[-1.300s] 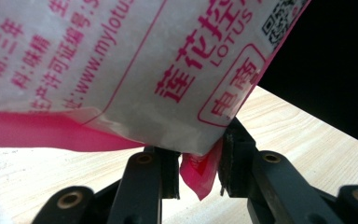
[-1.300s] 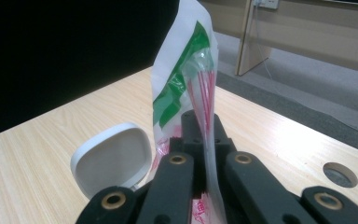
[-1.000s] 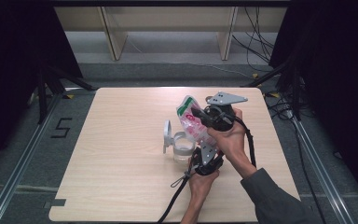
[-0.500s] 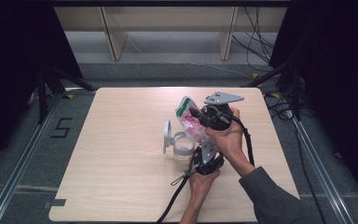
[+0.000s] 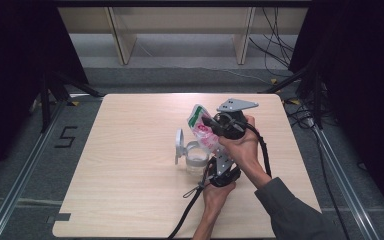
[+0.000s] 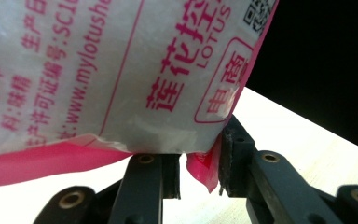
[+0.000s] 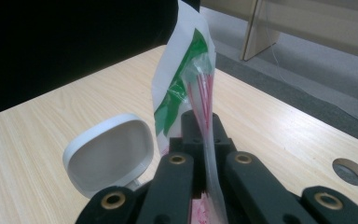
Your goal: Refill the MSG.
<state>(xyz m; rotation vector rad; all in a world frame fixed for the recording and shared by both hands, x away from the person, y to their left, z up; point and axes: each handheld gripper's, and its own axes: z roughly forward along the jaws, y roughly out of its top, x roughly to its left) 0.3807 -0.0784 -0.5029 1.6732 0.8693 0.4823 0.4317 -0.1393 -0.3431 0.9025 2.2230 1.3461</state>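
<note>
A pink-and-white plastic bag (image 5: 202, 131) with a green top strip hangs tilted over a small clear jar (image 5: 198, 161) whose white lid (image 5: 179, 146) stands flipped open. My right gripper (image 5: 211, 125) is shut on the bag's upper part. In the right gripper view its jaws (image 7: 203, 135) pinch the bag (image 7: 182, 93) just below the green strip, with the lid (image 7: 109, 154) to the left. My left gripper (image 5: 213, 154) sits below, pointing up. In the left gripper view its jaws (image 6: 200, 170) close on the bag's (image 6: 121, 70) pink bottom corner.
The wooden table (image 5: 130, 200) has open surface to the left and in front of the jar. A round hole (image 7: 349, 171) is cut in the tabletop near its edge. Dark frames and cables stand around the table, with shelves behind.
</note>
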